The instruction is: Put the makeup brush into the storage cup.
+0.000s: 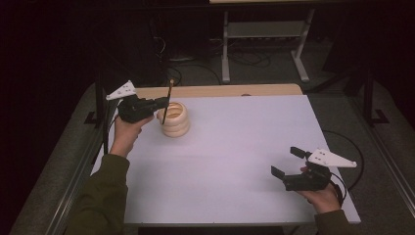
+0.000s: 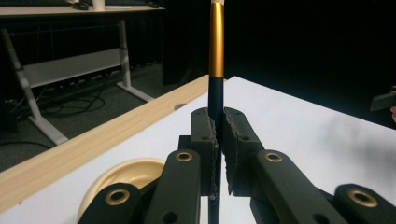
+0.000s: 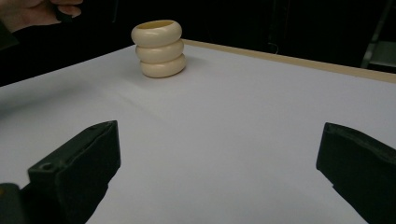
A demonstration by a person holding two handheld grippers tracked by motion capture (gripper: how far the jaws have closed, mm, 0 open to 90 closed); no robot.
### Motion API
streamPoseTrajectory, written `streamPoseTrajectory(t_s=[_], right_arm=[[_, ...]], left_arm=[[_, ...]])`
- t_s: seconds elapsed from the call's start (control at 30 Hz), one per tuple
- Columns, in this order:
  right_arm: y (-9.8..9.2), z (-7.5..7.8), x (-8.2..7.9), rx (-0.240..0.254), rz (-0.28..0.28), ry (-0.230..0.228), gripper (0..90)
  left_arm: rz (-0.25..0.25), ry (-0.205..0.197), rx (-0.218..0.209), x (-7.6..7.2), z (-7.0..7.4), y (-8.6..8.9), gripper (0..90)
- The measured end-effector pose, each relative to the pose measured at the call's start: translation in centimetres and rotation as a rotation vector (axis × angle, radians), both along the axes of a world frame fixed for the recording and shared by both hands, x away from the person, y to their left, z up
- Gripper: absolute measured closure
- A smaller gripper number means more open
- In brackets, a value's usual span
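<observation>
The left tongs (image 1: 164,103) are clamped on a thin dark brush handle with a gold metal band (image 1: 167,100), which stands nearly upright between the pads; in the left gripper view the two black pads (image 2: 233,140) press against the dark lower part of that handle (image 2: 215,98), with the gold band rising above them. The handle's lower end hangs just over the mouth of a cream ribbed holder shaped like three stacked rings (image 1: 174,120); whether it touches the rim I cannot tell. This holder stands upright on the far left part of the white counter (image 1: 244,147), just right of the left hand (image 1: 125,134), and its open top shows below the tongs in the left gripper view (image 2: 126,175). The right tongs (image 1: 288,160) stand wide apart with nothing between them, hovering over the near right part of the counter, well apart from the holder (image 3: 160,48). Along the counter's far edge runs a pale wooden strip (image 1: 220,90), and behind it stands a grey metal frame (image 1: 264,44) on the dark floor.
</observation>
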State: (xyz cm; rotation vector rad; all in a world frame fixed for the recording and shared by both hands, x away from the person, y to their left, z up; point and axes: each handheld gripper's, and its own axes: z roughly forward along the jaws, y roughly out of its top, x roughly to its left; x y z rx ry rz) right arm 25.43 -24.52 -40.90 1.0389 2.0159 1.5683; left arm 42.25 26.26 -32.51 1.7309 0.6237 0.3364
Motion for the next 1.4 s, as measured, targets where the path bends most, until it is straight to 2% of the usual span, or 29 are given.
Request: streamPoseTrajectory(t_s=[0.03, 0.33, 0.6, 0.73, 0.83, 1.1, 1.4], right_arm=[[0.0, 0.0, 0.0, 0.000, 0.000, -0.001, 0.0], [-0.1, 0.0, 0.0, 0.007, 0.001, -0.001, 0.0], [-0.2, 0.0, 0.0, 0.009, -0.001, -0.001, 0.0], [-0.2, 0.0, 0.0, 0.008, 0.000, 0.002, 0.0], [-0.2, -0.1, 0.0, 0.008, 0.001, 0.003, 0.0], [-0.2, -0.1, 0.0, 0.009, 0.001, 0.002, 0.0], [-0.2, -0.1, 0.0, 0.009, 0.002, 0.002, 0.0]], left_arm=[[0.000, -0.003, 0.013, 0.1, 0.1, 0.0, 83.5], [0.017, -0.024, 0.010, 1.6, 0.2, -0.3, 83.5], [0.037, -0.028, 0.005, 2.8, -0.8, -0.3, 83.5], [0.054, -0.048, -0.011, 3.2, -1.2, -0.2, 83.5], [0.061, -0.038, -0.012, 3.5, -1.7, -0.2, 83.5], [0.077, -0.019, 0.030, 4.0, -2.7, -0.3, 83.4], [0.085, 0.005, 0.036, 4.2, -3.6, -0.3, 83.4]])
